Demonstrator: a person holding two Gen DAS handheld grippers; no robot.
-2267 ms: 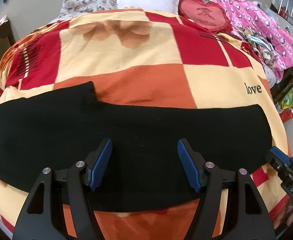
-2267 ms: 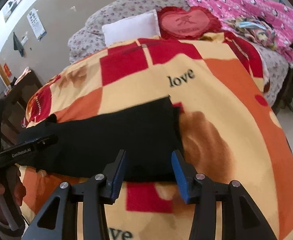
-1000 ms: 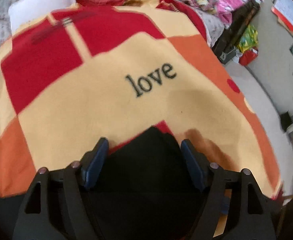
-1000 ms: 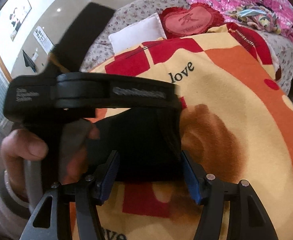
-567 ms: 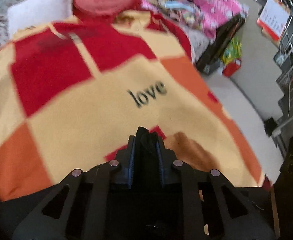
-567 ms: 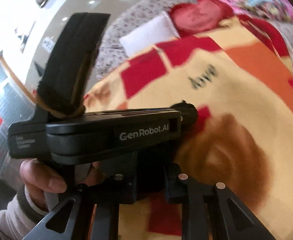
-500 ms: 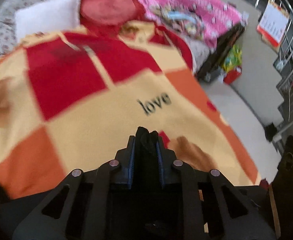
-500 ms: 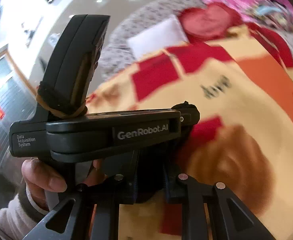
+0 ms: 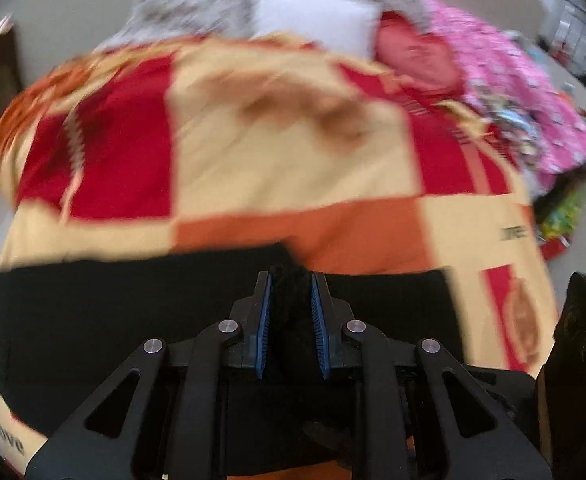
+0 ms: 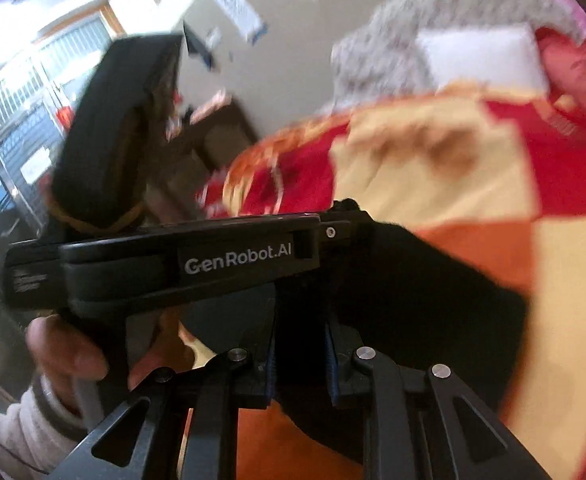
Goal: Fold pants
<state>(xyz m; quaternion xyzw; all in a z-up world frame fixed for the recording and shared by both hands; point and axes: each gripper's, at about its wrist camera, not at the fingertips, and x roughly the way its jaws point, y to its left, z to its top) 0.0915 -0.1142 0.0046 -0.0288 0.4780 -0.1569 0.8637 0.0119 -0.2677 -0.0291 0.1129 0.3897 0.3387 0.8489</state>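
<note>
Black pants (image 9: 113, 312) lie across the near part of a checked red, orange and cream blanket (image 9: 277, 152) on a bed. My left gripper (image 9: 291, 280) is shut on a bunched end of the pants and holds it above the rest of the garment. My right gripper (image 10: 299, 332) is shut on the same lifted black cloth (image 10: 433, 292). The left gripper's body (image 10: 181, 260) crosses the right wrist view just ahead of the right jaws. The view is blurred by motion.
A white pillow (image 9: 313, 16) and a red heart cushion (image 9: 417, 56) lie at the bed's head. A pink patterned quilt (image 9: 525, 92) is heaped at the right. A dark wooden cabinet (image 10: 209, 140) stands left of the bed.
Both grippers have closed on the right end of the pants, lifted it, and swung it left over the garment toward the other end.
</note>
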